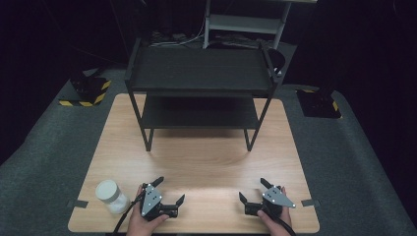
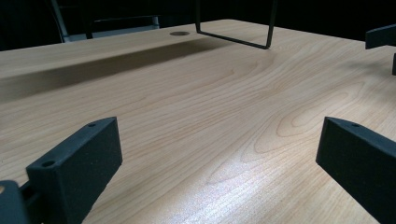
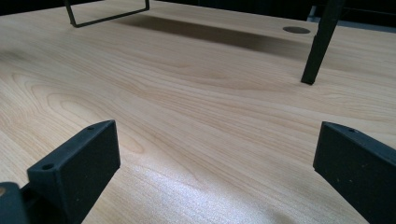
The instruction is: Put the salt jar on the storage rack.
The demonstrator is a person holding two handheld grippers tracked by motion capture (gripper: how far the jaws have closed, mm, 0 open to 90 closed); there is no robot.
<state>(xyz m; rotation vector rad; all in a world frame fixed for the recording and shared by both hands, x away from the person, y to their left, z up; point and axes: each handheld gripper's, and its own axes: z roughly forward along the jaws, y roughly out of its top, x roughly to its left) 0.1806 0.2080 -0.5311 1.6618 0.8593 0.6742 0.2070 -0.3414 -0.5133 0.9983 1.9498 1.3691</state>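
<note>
Light wood-grain desk (image 1: 196,157), seen from the near side. At its near left corner, a small clear jar with a white lid (image 1: 110,195) stands upright on the surface, just left of the person's left hand (image 1: 142,222).

Left gripper (image 1: 170,190), black with a grey three-cornered plate on top, rests low at the near edge, held in that hand. Fingers released: they stand wide apart with bare wood between them, grasping nothing. The jar sits beside its cable, apart from the fingers.

Centre, farther back: a black metal two-tier shelf rack (image 1: 199,73) stands on the desk, both shelves bare. In the left gripper view one thin leg loop of the rack shows ahead on the wood.

Right gripper (image 1: 251,189), same build, sits at the near right edge in the right hand (image 1: 273,220). Fingers likewise released, spread wide over bare wood, holding nothing. The right gripper view shows a black rack leg ahead to the right.
</note>
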